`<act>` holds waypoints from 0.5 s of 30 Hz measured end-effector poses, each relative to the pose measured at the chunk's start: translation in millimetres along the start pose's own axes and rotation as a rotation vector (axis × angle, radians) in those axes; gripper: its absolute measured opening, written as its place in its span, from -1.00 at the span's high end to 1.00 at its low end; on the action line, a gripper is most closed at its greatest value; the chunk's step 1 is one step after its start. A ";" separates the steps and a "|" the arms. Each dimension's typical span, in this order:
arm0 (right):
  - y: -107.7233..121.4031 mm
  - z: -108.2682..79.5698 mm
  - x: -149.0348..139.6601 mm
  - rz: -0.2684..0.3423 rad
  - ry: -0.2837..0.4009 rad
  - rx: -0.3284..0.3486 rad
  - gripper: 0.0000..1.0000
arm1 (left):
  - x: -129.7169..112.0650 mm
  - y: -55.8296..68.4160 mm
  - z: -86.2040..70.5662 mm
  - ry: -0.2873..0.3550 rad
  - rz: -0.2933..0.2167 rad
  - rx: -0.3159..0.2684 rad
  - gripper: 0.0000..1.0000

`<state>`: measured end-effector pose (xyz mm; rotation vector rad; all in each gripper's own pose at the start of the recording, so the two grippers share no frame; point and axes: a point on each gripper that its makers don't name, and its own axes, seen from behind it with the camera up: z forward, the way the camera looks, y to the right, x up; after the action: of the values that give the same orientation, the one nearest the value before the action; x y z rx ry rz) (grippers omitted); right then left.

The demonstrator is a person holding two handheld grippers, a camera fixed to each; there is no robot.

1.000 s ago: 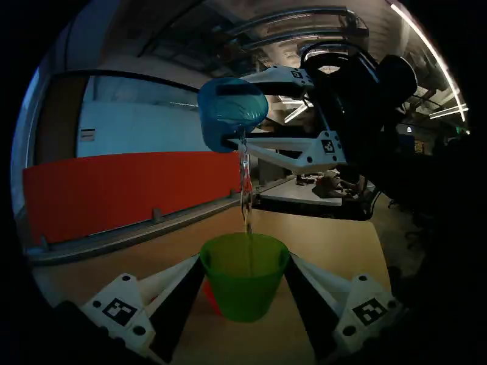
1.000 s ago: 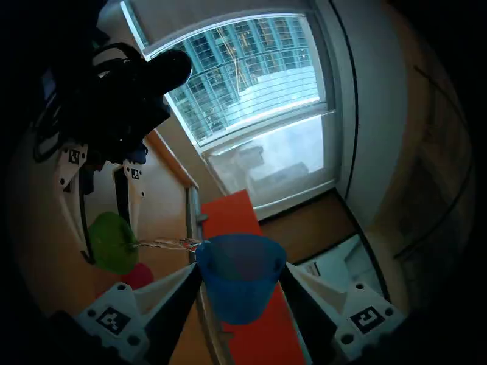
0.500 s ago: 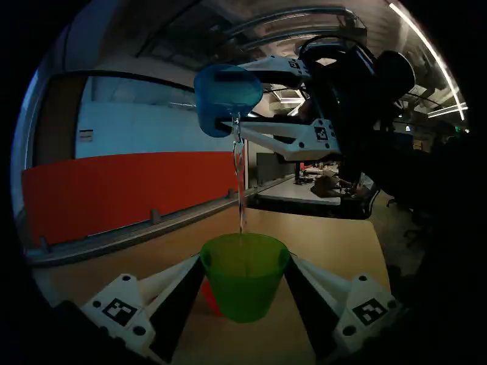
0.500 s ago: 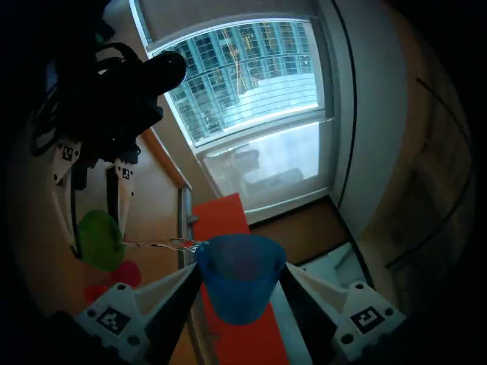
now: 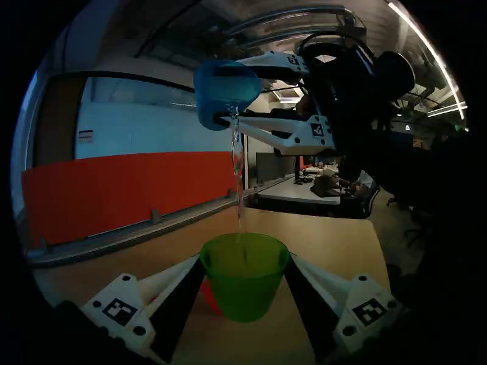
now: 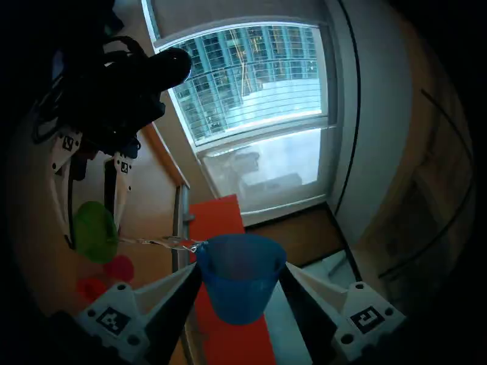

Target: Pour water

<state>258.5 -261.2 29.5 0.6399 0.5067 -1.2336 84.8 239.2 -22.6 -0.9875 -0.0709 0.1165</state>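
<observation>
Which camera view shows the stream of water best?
The left gripper view: there the water stream falls full length from the tilted blue cup into the green cup. The right gripper view shows it as a thin, short thread running sideways toward the small, distant green cup.

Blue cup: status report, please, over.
Right claw shut on blue cup, tipped. Left claw shut on green cup. Water stream falls into it. Nothing blocks stream.

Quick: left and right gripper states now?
Left gripper: shut on the green cup.
Right gripper: shut on the blue cup, tipped, pouring water.
</observation>
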 end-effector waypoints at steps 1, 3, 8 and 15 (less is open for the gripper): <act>0.5 -0.3 0.0 -0.002 0.001 -0.001 -0.78 | 0.0 0.3 0.0 0.000 0.001 -0.001 -0.74; 1.7 -0.9 -0.1 -0.008 0.002 -0.003 -0.78 | 0.1 1.1 0.1 -0.001 0.002 -0.002 -0.74; 4.0 -2.6 -0.1 -0.027 0.003 -0.007 -0.78 | -0.3 3.4 1.5 -0.004 0.009 -0.005 -0.74; 7.0 -4.5 1.1 -0.057 0.005 -0.013 -0.78 | 0.0 6.0 3.2 -0.002 0.009 -0.010 -0.73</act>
<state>265.4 -257.5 26.7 0.6211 0.5406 -1.2818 84.1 245.1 -25.8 -0.9973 -0.0689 0.1256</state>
